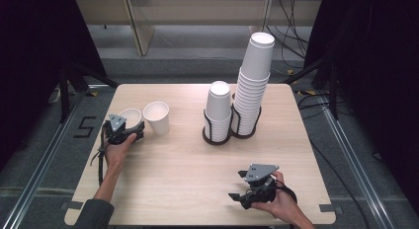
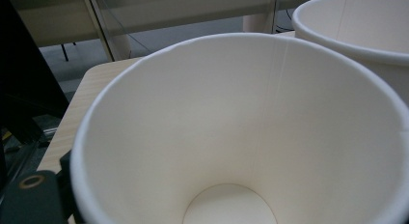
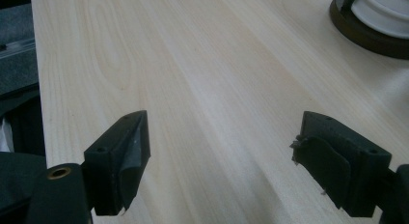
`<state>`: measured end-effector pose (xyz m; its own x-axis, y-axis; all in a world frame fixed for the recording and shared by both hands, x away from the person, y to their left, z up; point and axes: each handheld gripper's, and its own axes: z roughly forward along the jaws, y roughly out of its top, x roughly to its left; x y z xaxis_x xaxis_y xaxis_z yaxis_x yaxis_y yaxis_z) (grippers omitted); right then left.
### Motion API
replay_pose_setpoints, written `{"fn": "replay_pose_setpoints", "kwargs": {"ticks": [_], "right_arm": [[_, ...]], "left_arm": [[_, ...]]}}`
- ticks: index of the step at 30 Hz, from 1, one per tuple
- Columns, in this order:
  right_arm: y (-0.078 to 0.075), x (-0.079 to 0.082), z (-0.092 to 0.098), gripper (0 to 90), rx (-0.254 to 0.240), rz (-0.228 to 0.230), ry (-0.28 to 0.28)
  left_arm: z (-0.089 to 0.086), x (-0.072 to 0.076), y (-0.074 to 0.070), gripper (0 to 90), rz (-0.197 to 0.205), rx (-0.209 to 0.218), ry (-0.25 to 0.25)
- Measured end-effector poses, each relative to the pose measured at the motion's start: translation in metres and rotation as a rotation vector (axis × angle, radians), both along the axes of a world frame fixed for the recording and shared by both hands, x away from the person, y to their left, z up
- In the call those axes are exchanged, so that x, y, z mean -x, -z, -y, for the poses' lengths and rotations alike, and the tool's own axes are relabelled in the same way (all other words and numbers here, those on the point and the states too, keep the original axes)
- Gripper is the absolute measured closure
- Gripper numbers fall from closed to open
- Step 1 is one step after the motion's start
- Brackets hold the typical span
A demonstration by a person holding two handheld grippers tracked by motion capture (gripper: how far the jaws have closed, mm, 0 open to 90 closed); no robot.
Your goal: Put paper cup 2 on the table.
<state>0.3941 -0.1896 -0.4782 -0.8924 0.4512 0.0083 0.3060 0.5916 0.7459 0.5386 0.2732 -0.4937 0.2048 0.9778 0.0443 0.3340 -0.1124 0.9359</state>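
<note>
The left tool [image 1: 129, 131] straddles a paper cup [image 1: 131, 118] near the tabletop's [image 1: 188, 165] left edge, grip unclear; it should release without tipping the cup. The right tool [image 1: 247, 189] rests spread.

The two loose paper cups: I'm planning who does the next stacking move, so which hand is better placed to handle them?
Probably left. The left tongs are at the nearer cup, beside the second cup. The right tongs are open over bare table.

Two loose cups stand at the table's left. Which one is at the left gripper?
The outer cup, nearer the table's left edge: the left gripper is at it, while the other loose cup stands free beside it.
</note>
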Motion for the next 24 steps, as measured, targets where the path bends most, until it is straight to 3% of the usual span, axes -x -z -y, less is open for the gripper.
{"fn": "replay_pose_setpoints", "kwargs": {"ticks": [6,9,13,16,18,20,24], "right_arm": [[0.0,0.0,0.0,20.7,0.002,-0.006,-0.001],[0.0,-0.001,0.001,20.8,0.005,0.008,-0.007],[0.001,0.0,0.001,20.8,0.008,-0.01,-0.007],[0.001,-0.001,0.001,20.7,0.011,0.001,-0.018],[0.001,0.0,0.001,20.8,0.011,-0.012,-0.015],[0.001,0.0,0.0,20.7,0.013,-0.01,-0.012],[0.001,0.001,0.0,20.8,0.016,-0.011,-0.012]], "left_arm": [[-0.001,0.001,0.003,12.8,-0.029,0.005,0.018],[-0.002,0.002,0.005,13.5,-0.059,-0.024,0.048],[-0.007,0.006,0.005,13.7,-0.056,-0.003,0.056],[-0.007,0.009,0.006,14.1,-0.068,-0.012,0.065],[-0.009,0.01,0.007,14.2,-0.098,-0.002,0.075],[-0.009,0.011,0.008,14.6,-0.119,-0.027,0.076],[-0.01,0.014,0.009,14.5,-0.126,-0.024,0.072]]}}
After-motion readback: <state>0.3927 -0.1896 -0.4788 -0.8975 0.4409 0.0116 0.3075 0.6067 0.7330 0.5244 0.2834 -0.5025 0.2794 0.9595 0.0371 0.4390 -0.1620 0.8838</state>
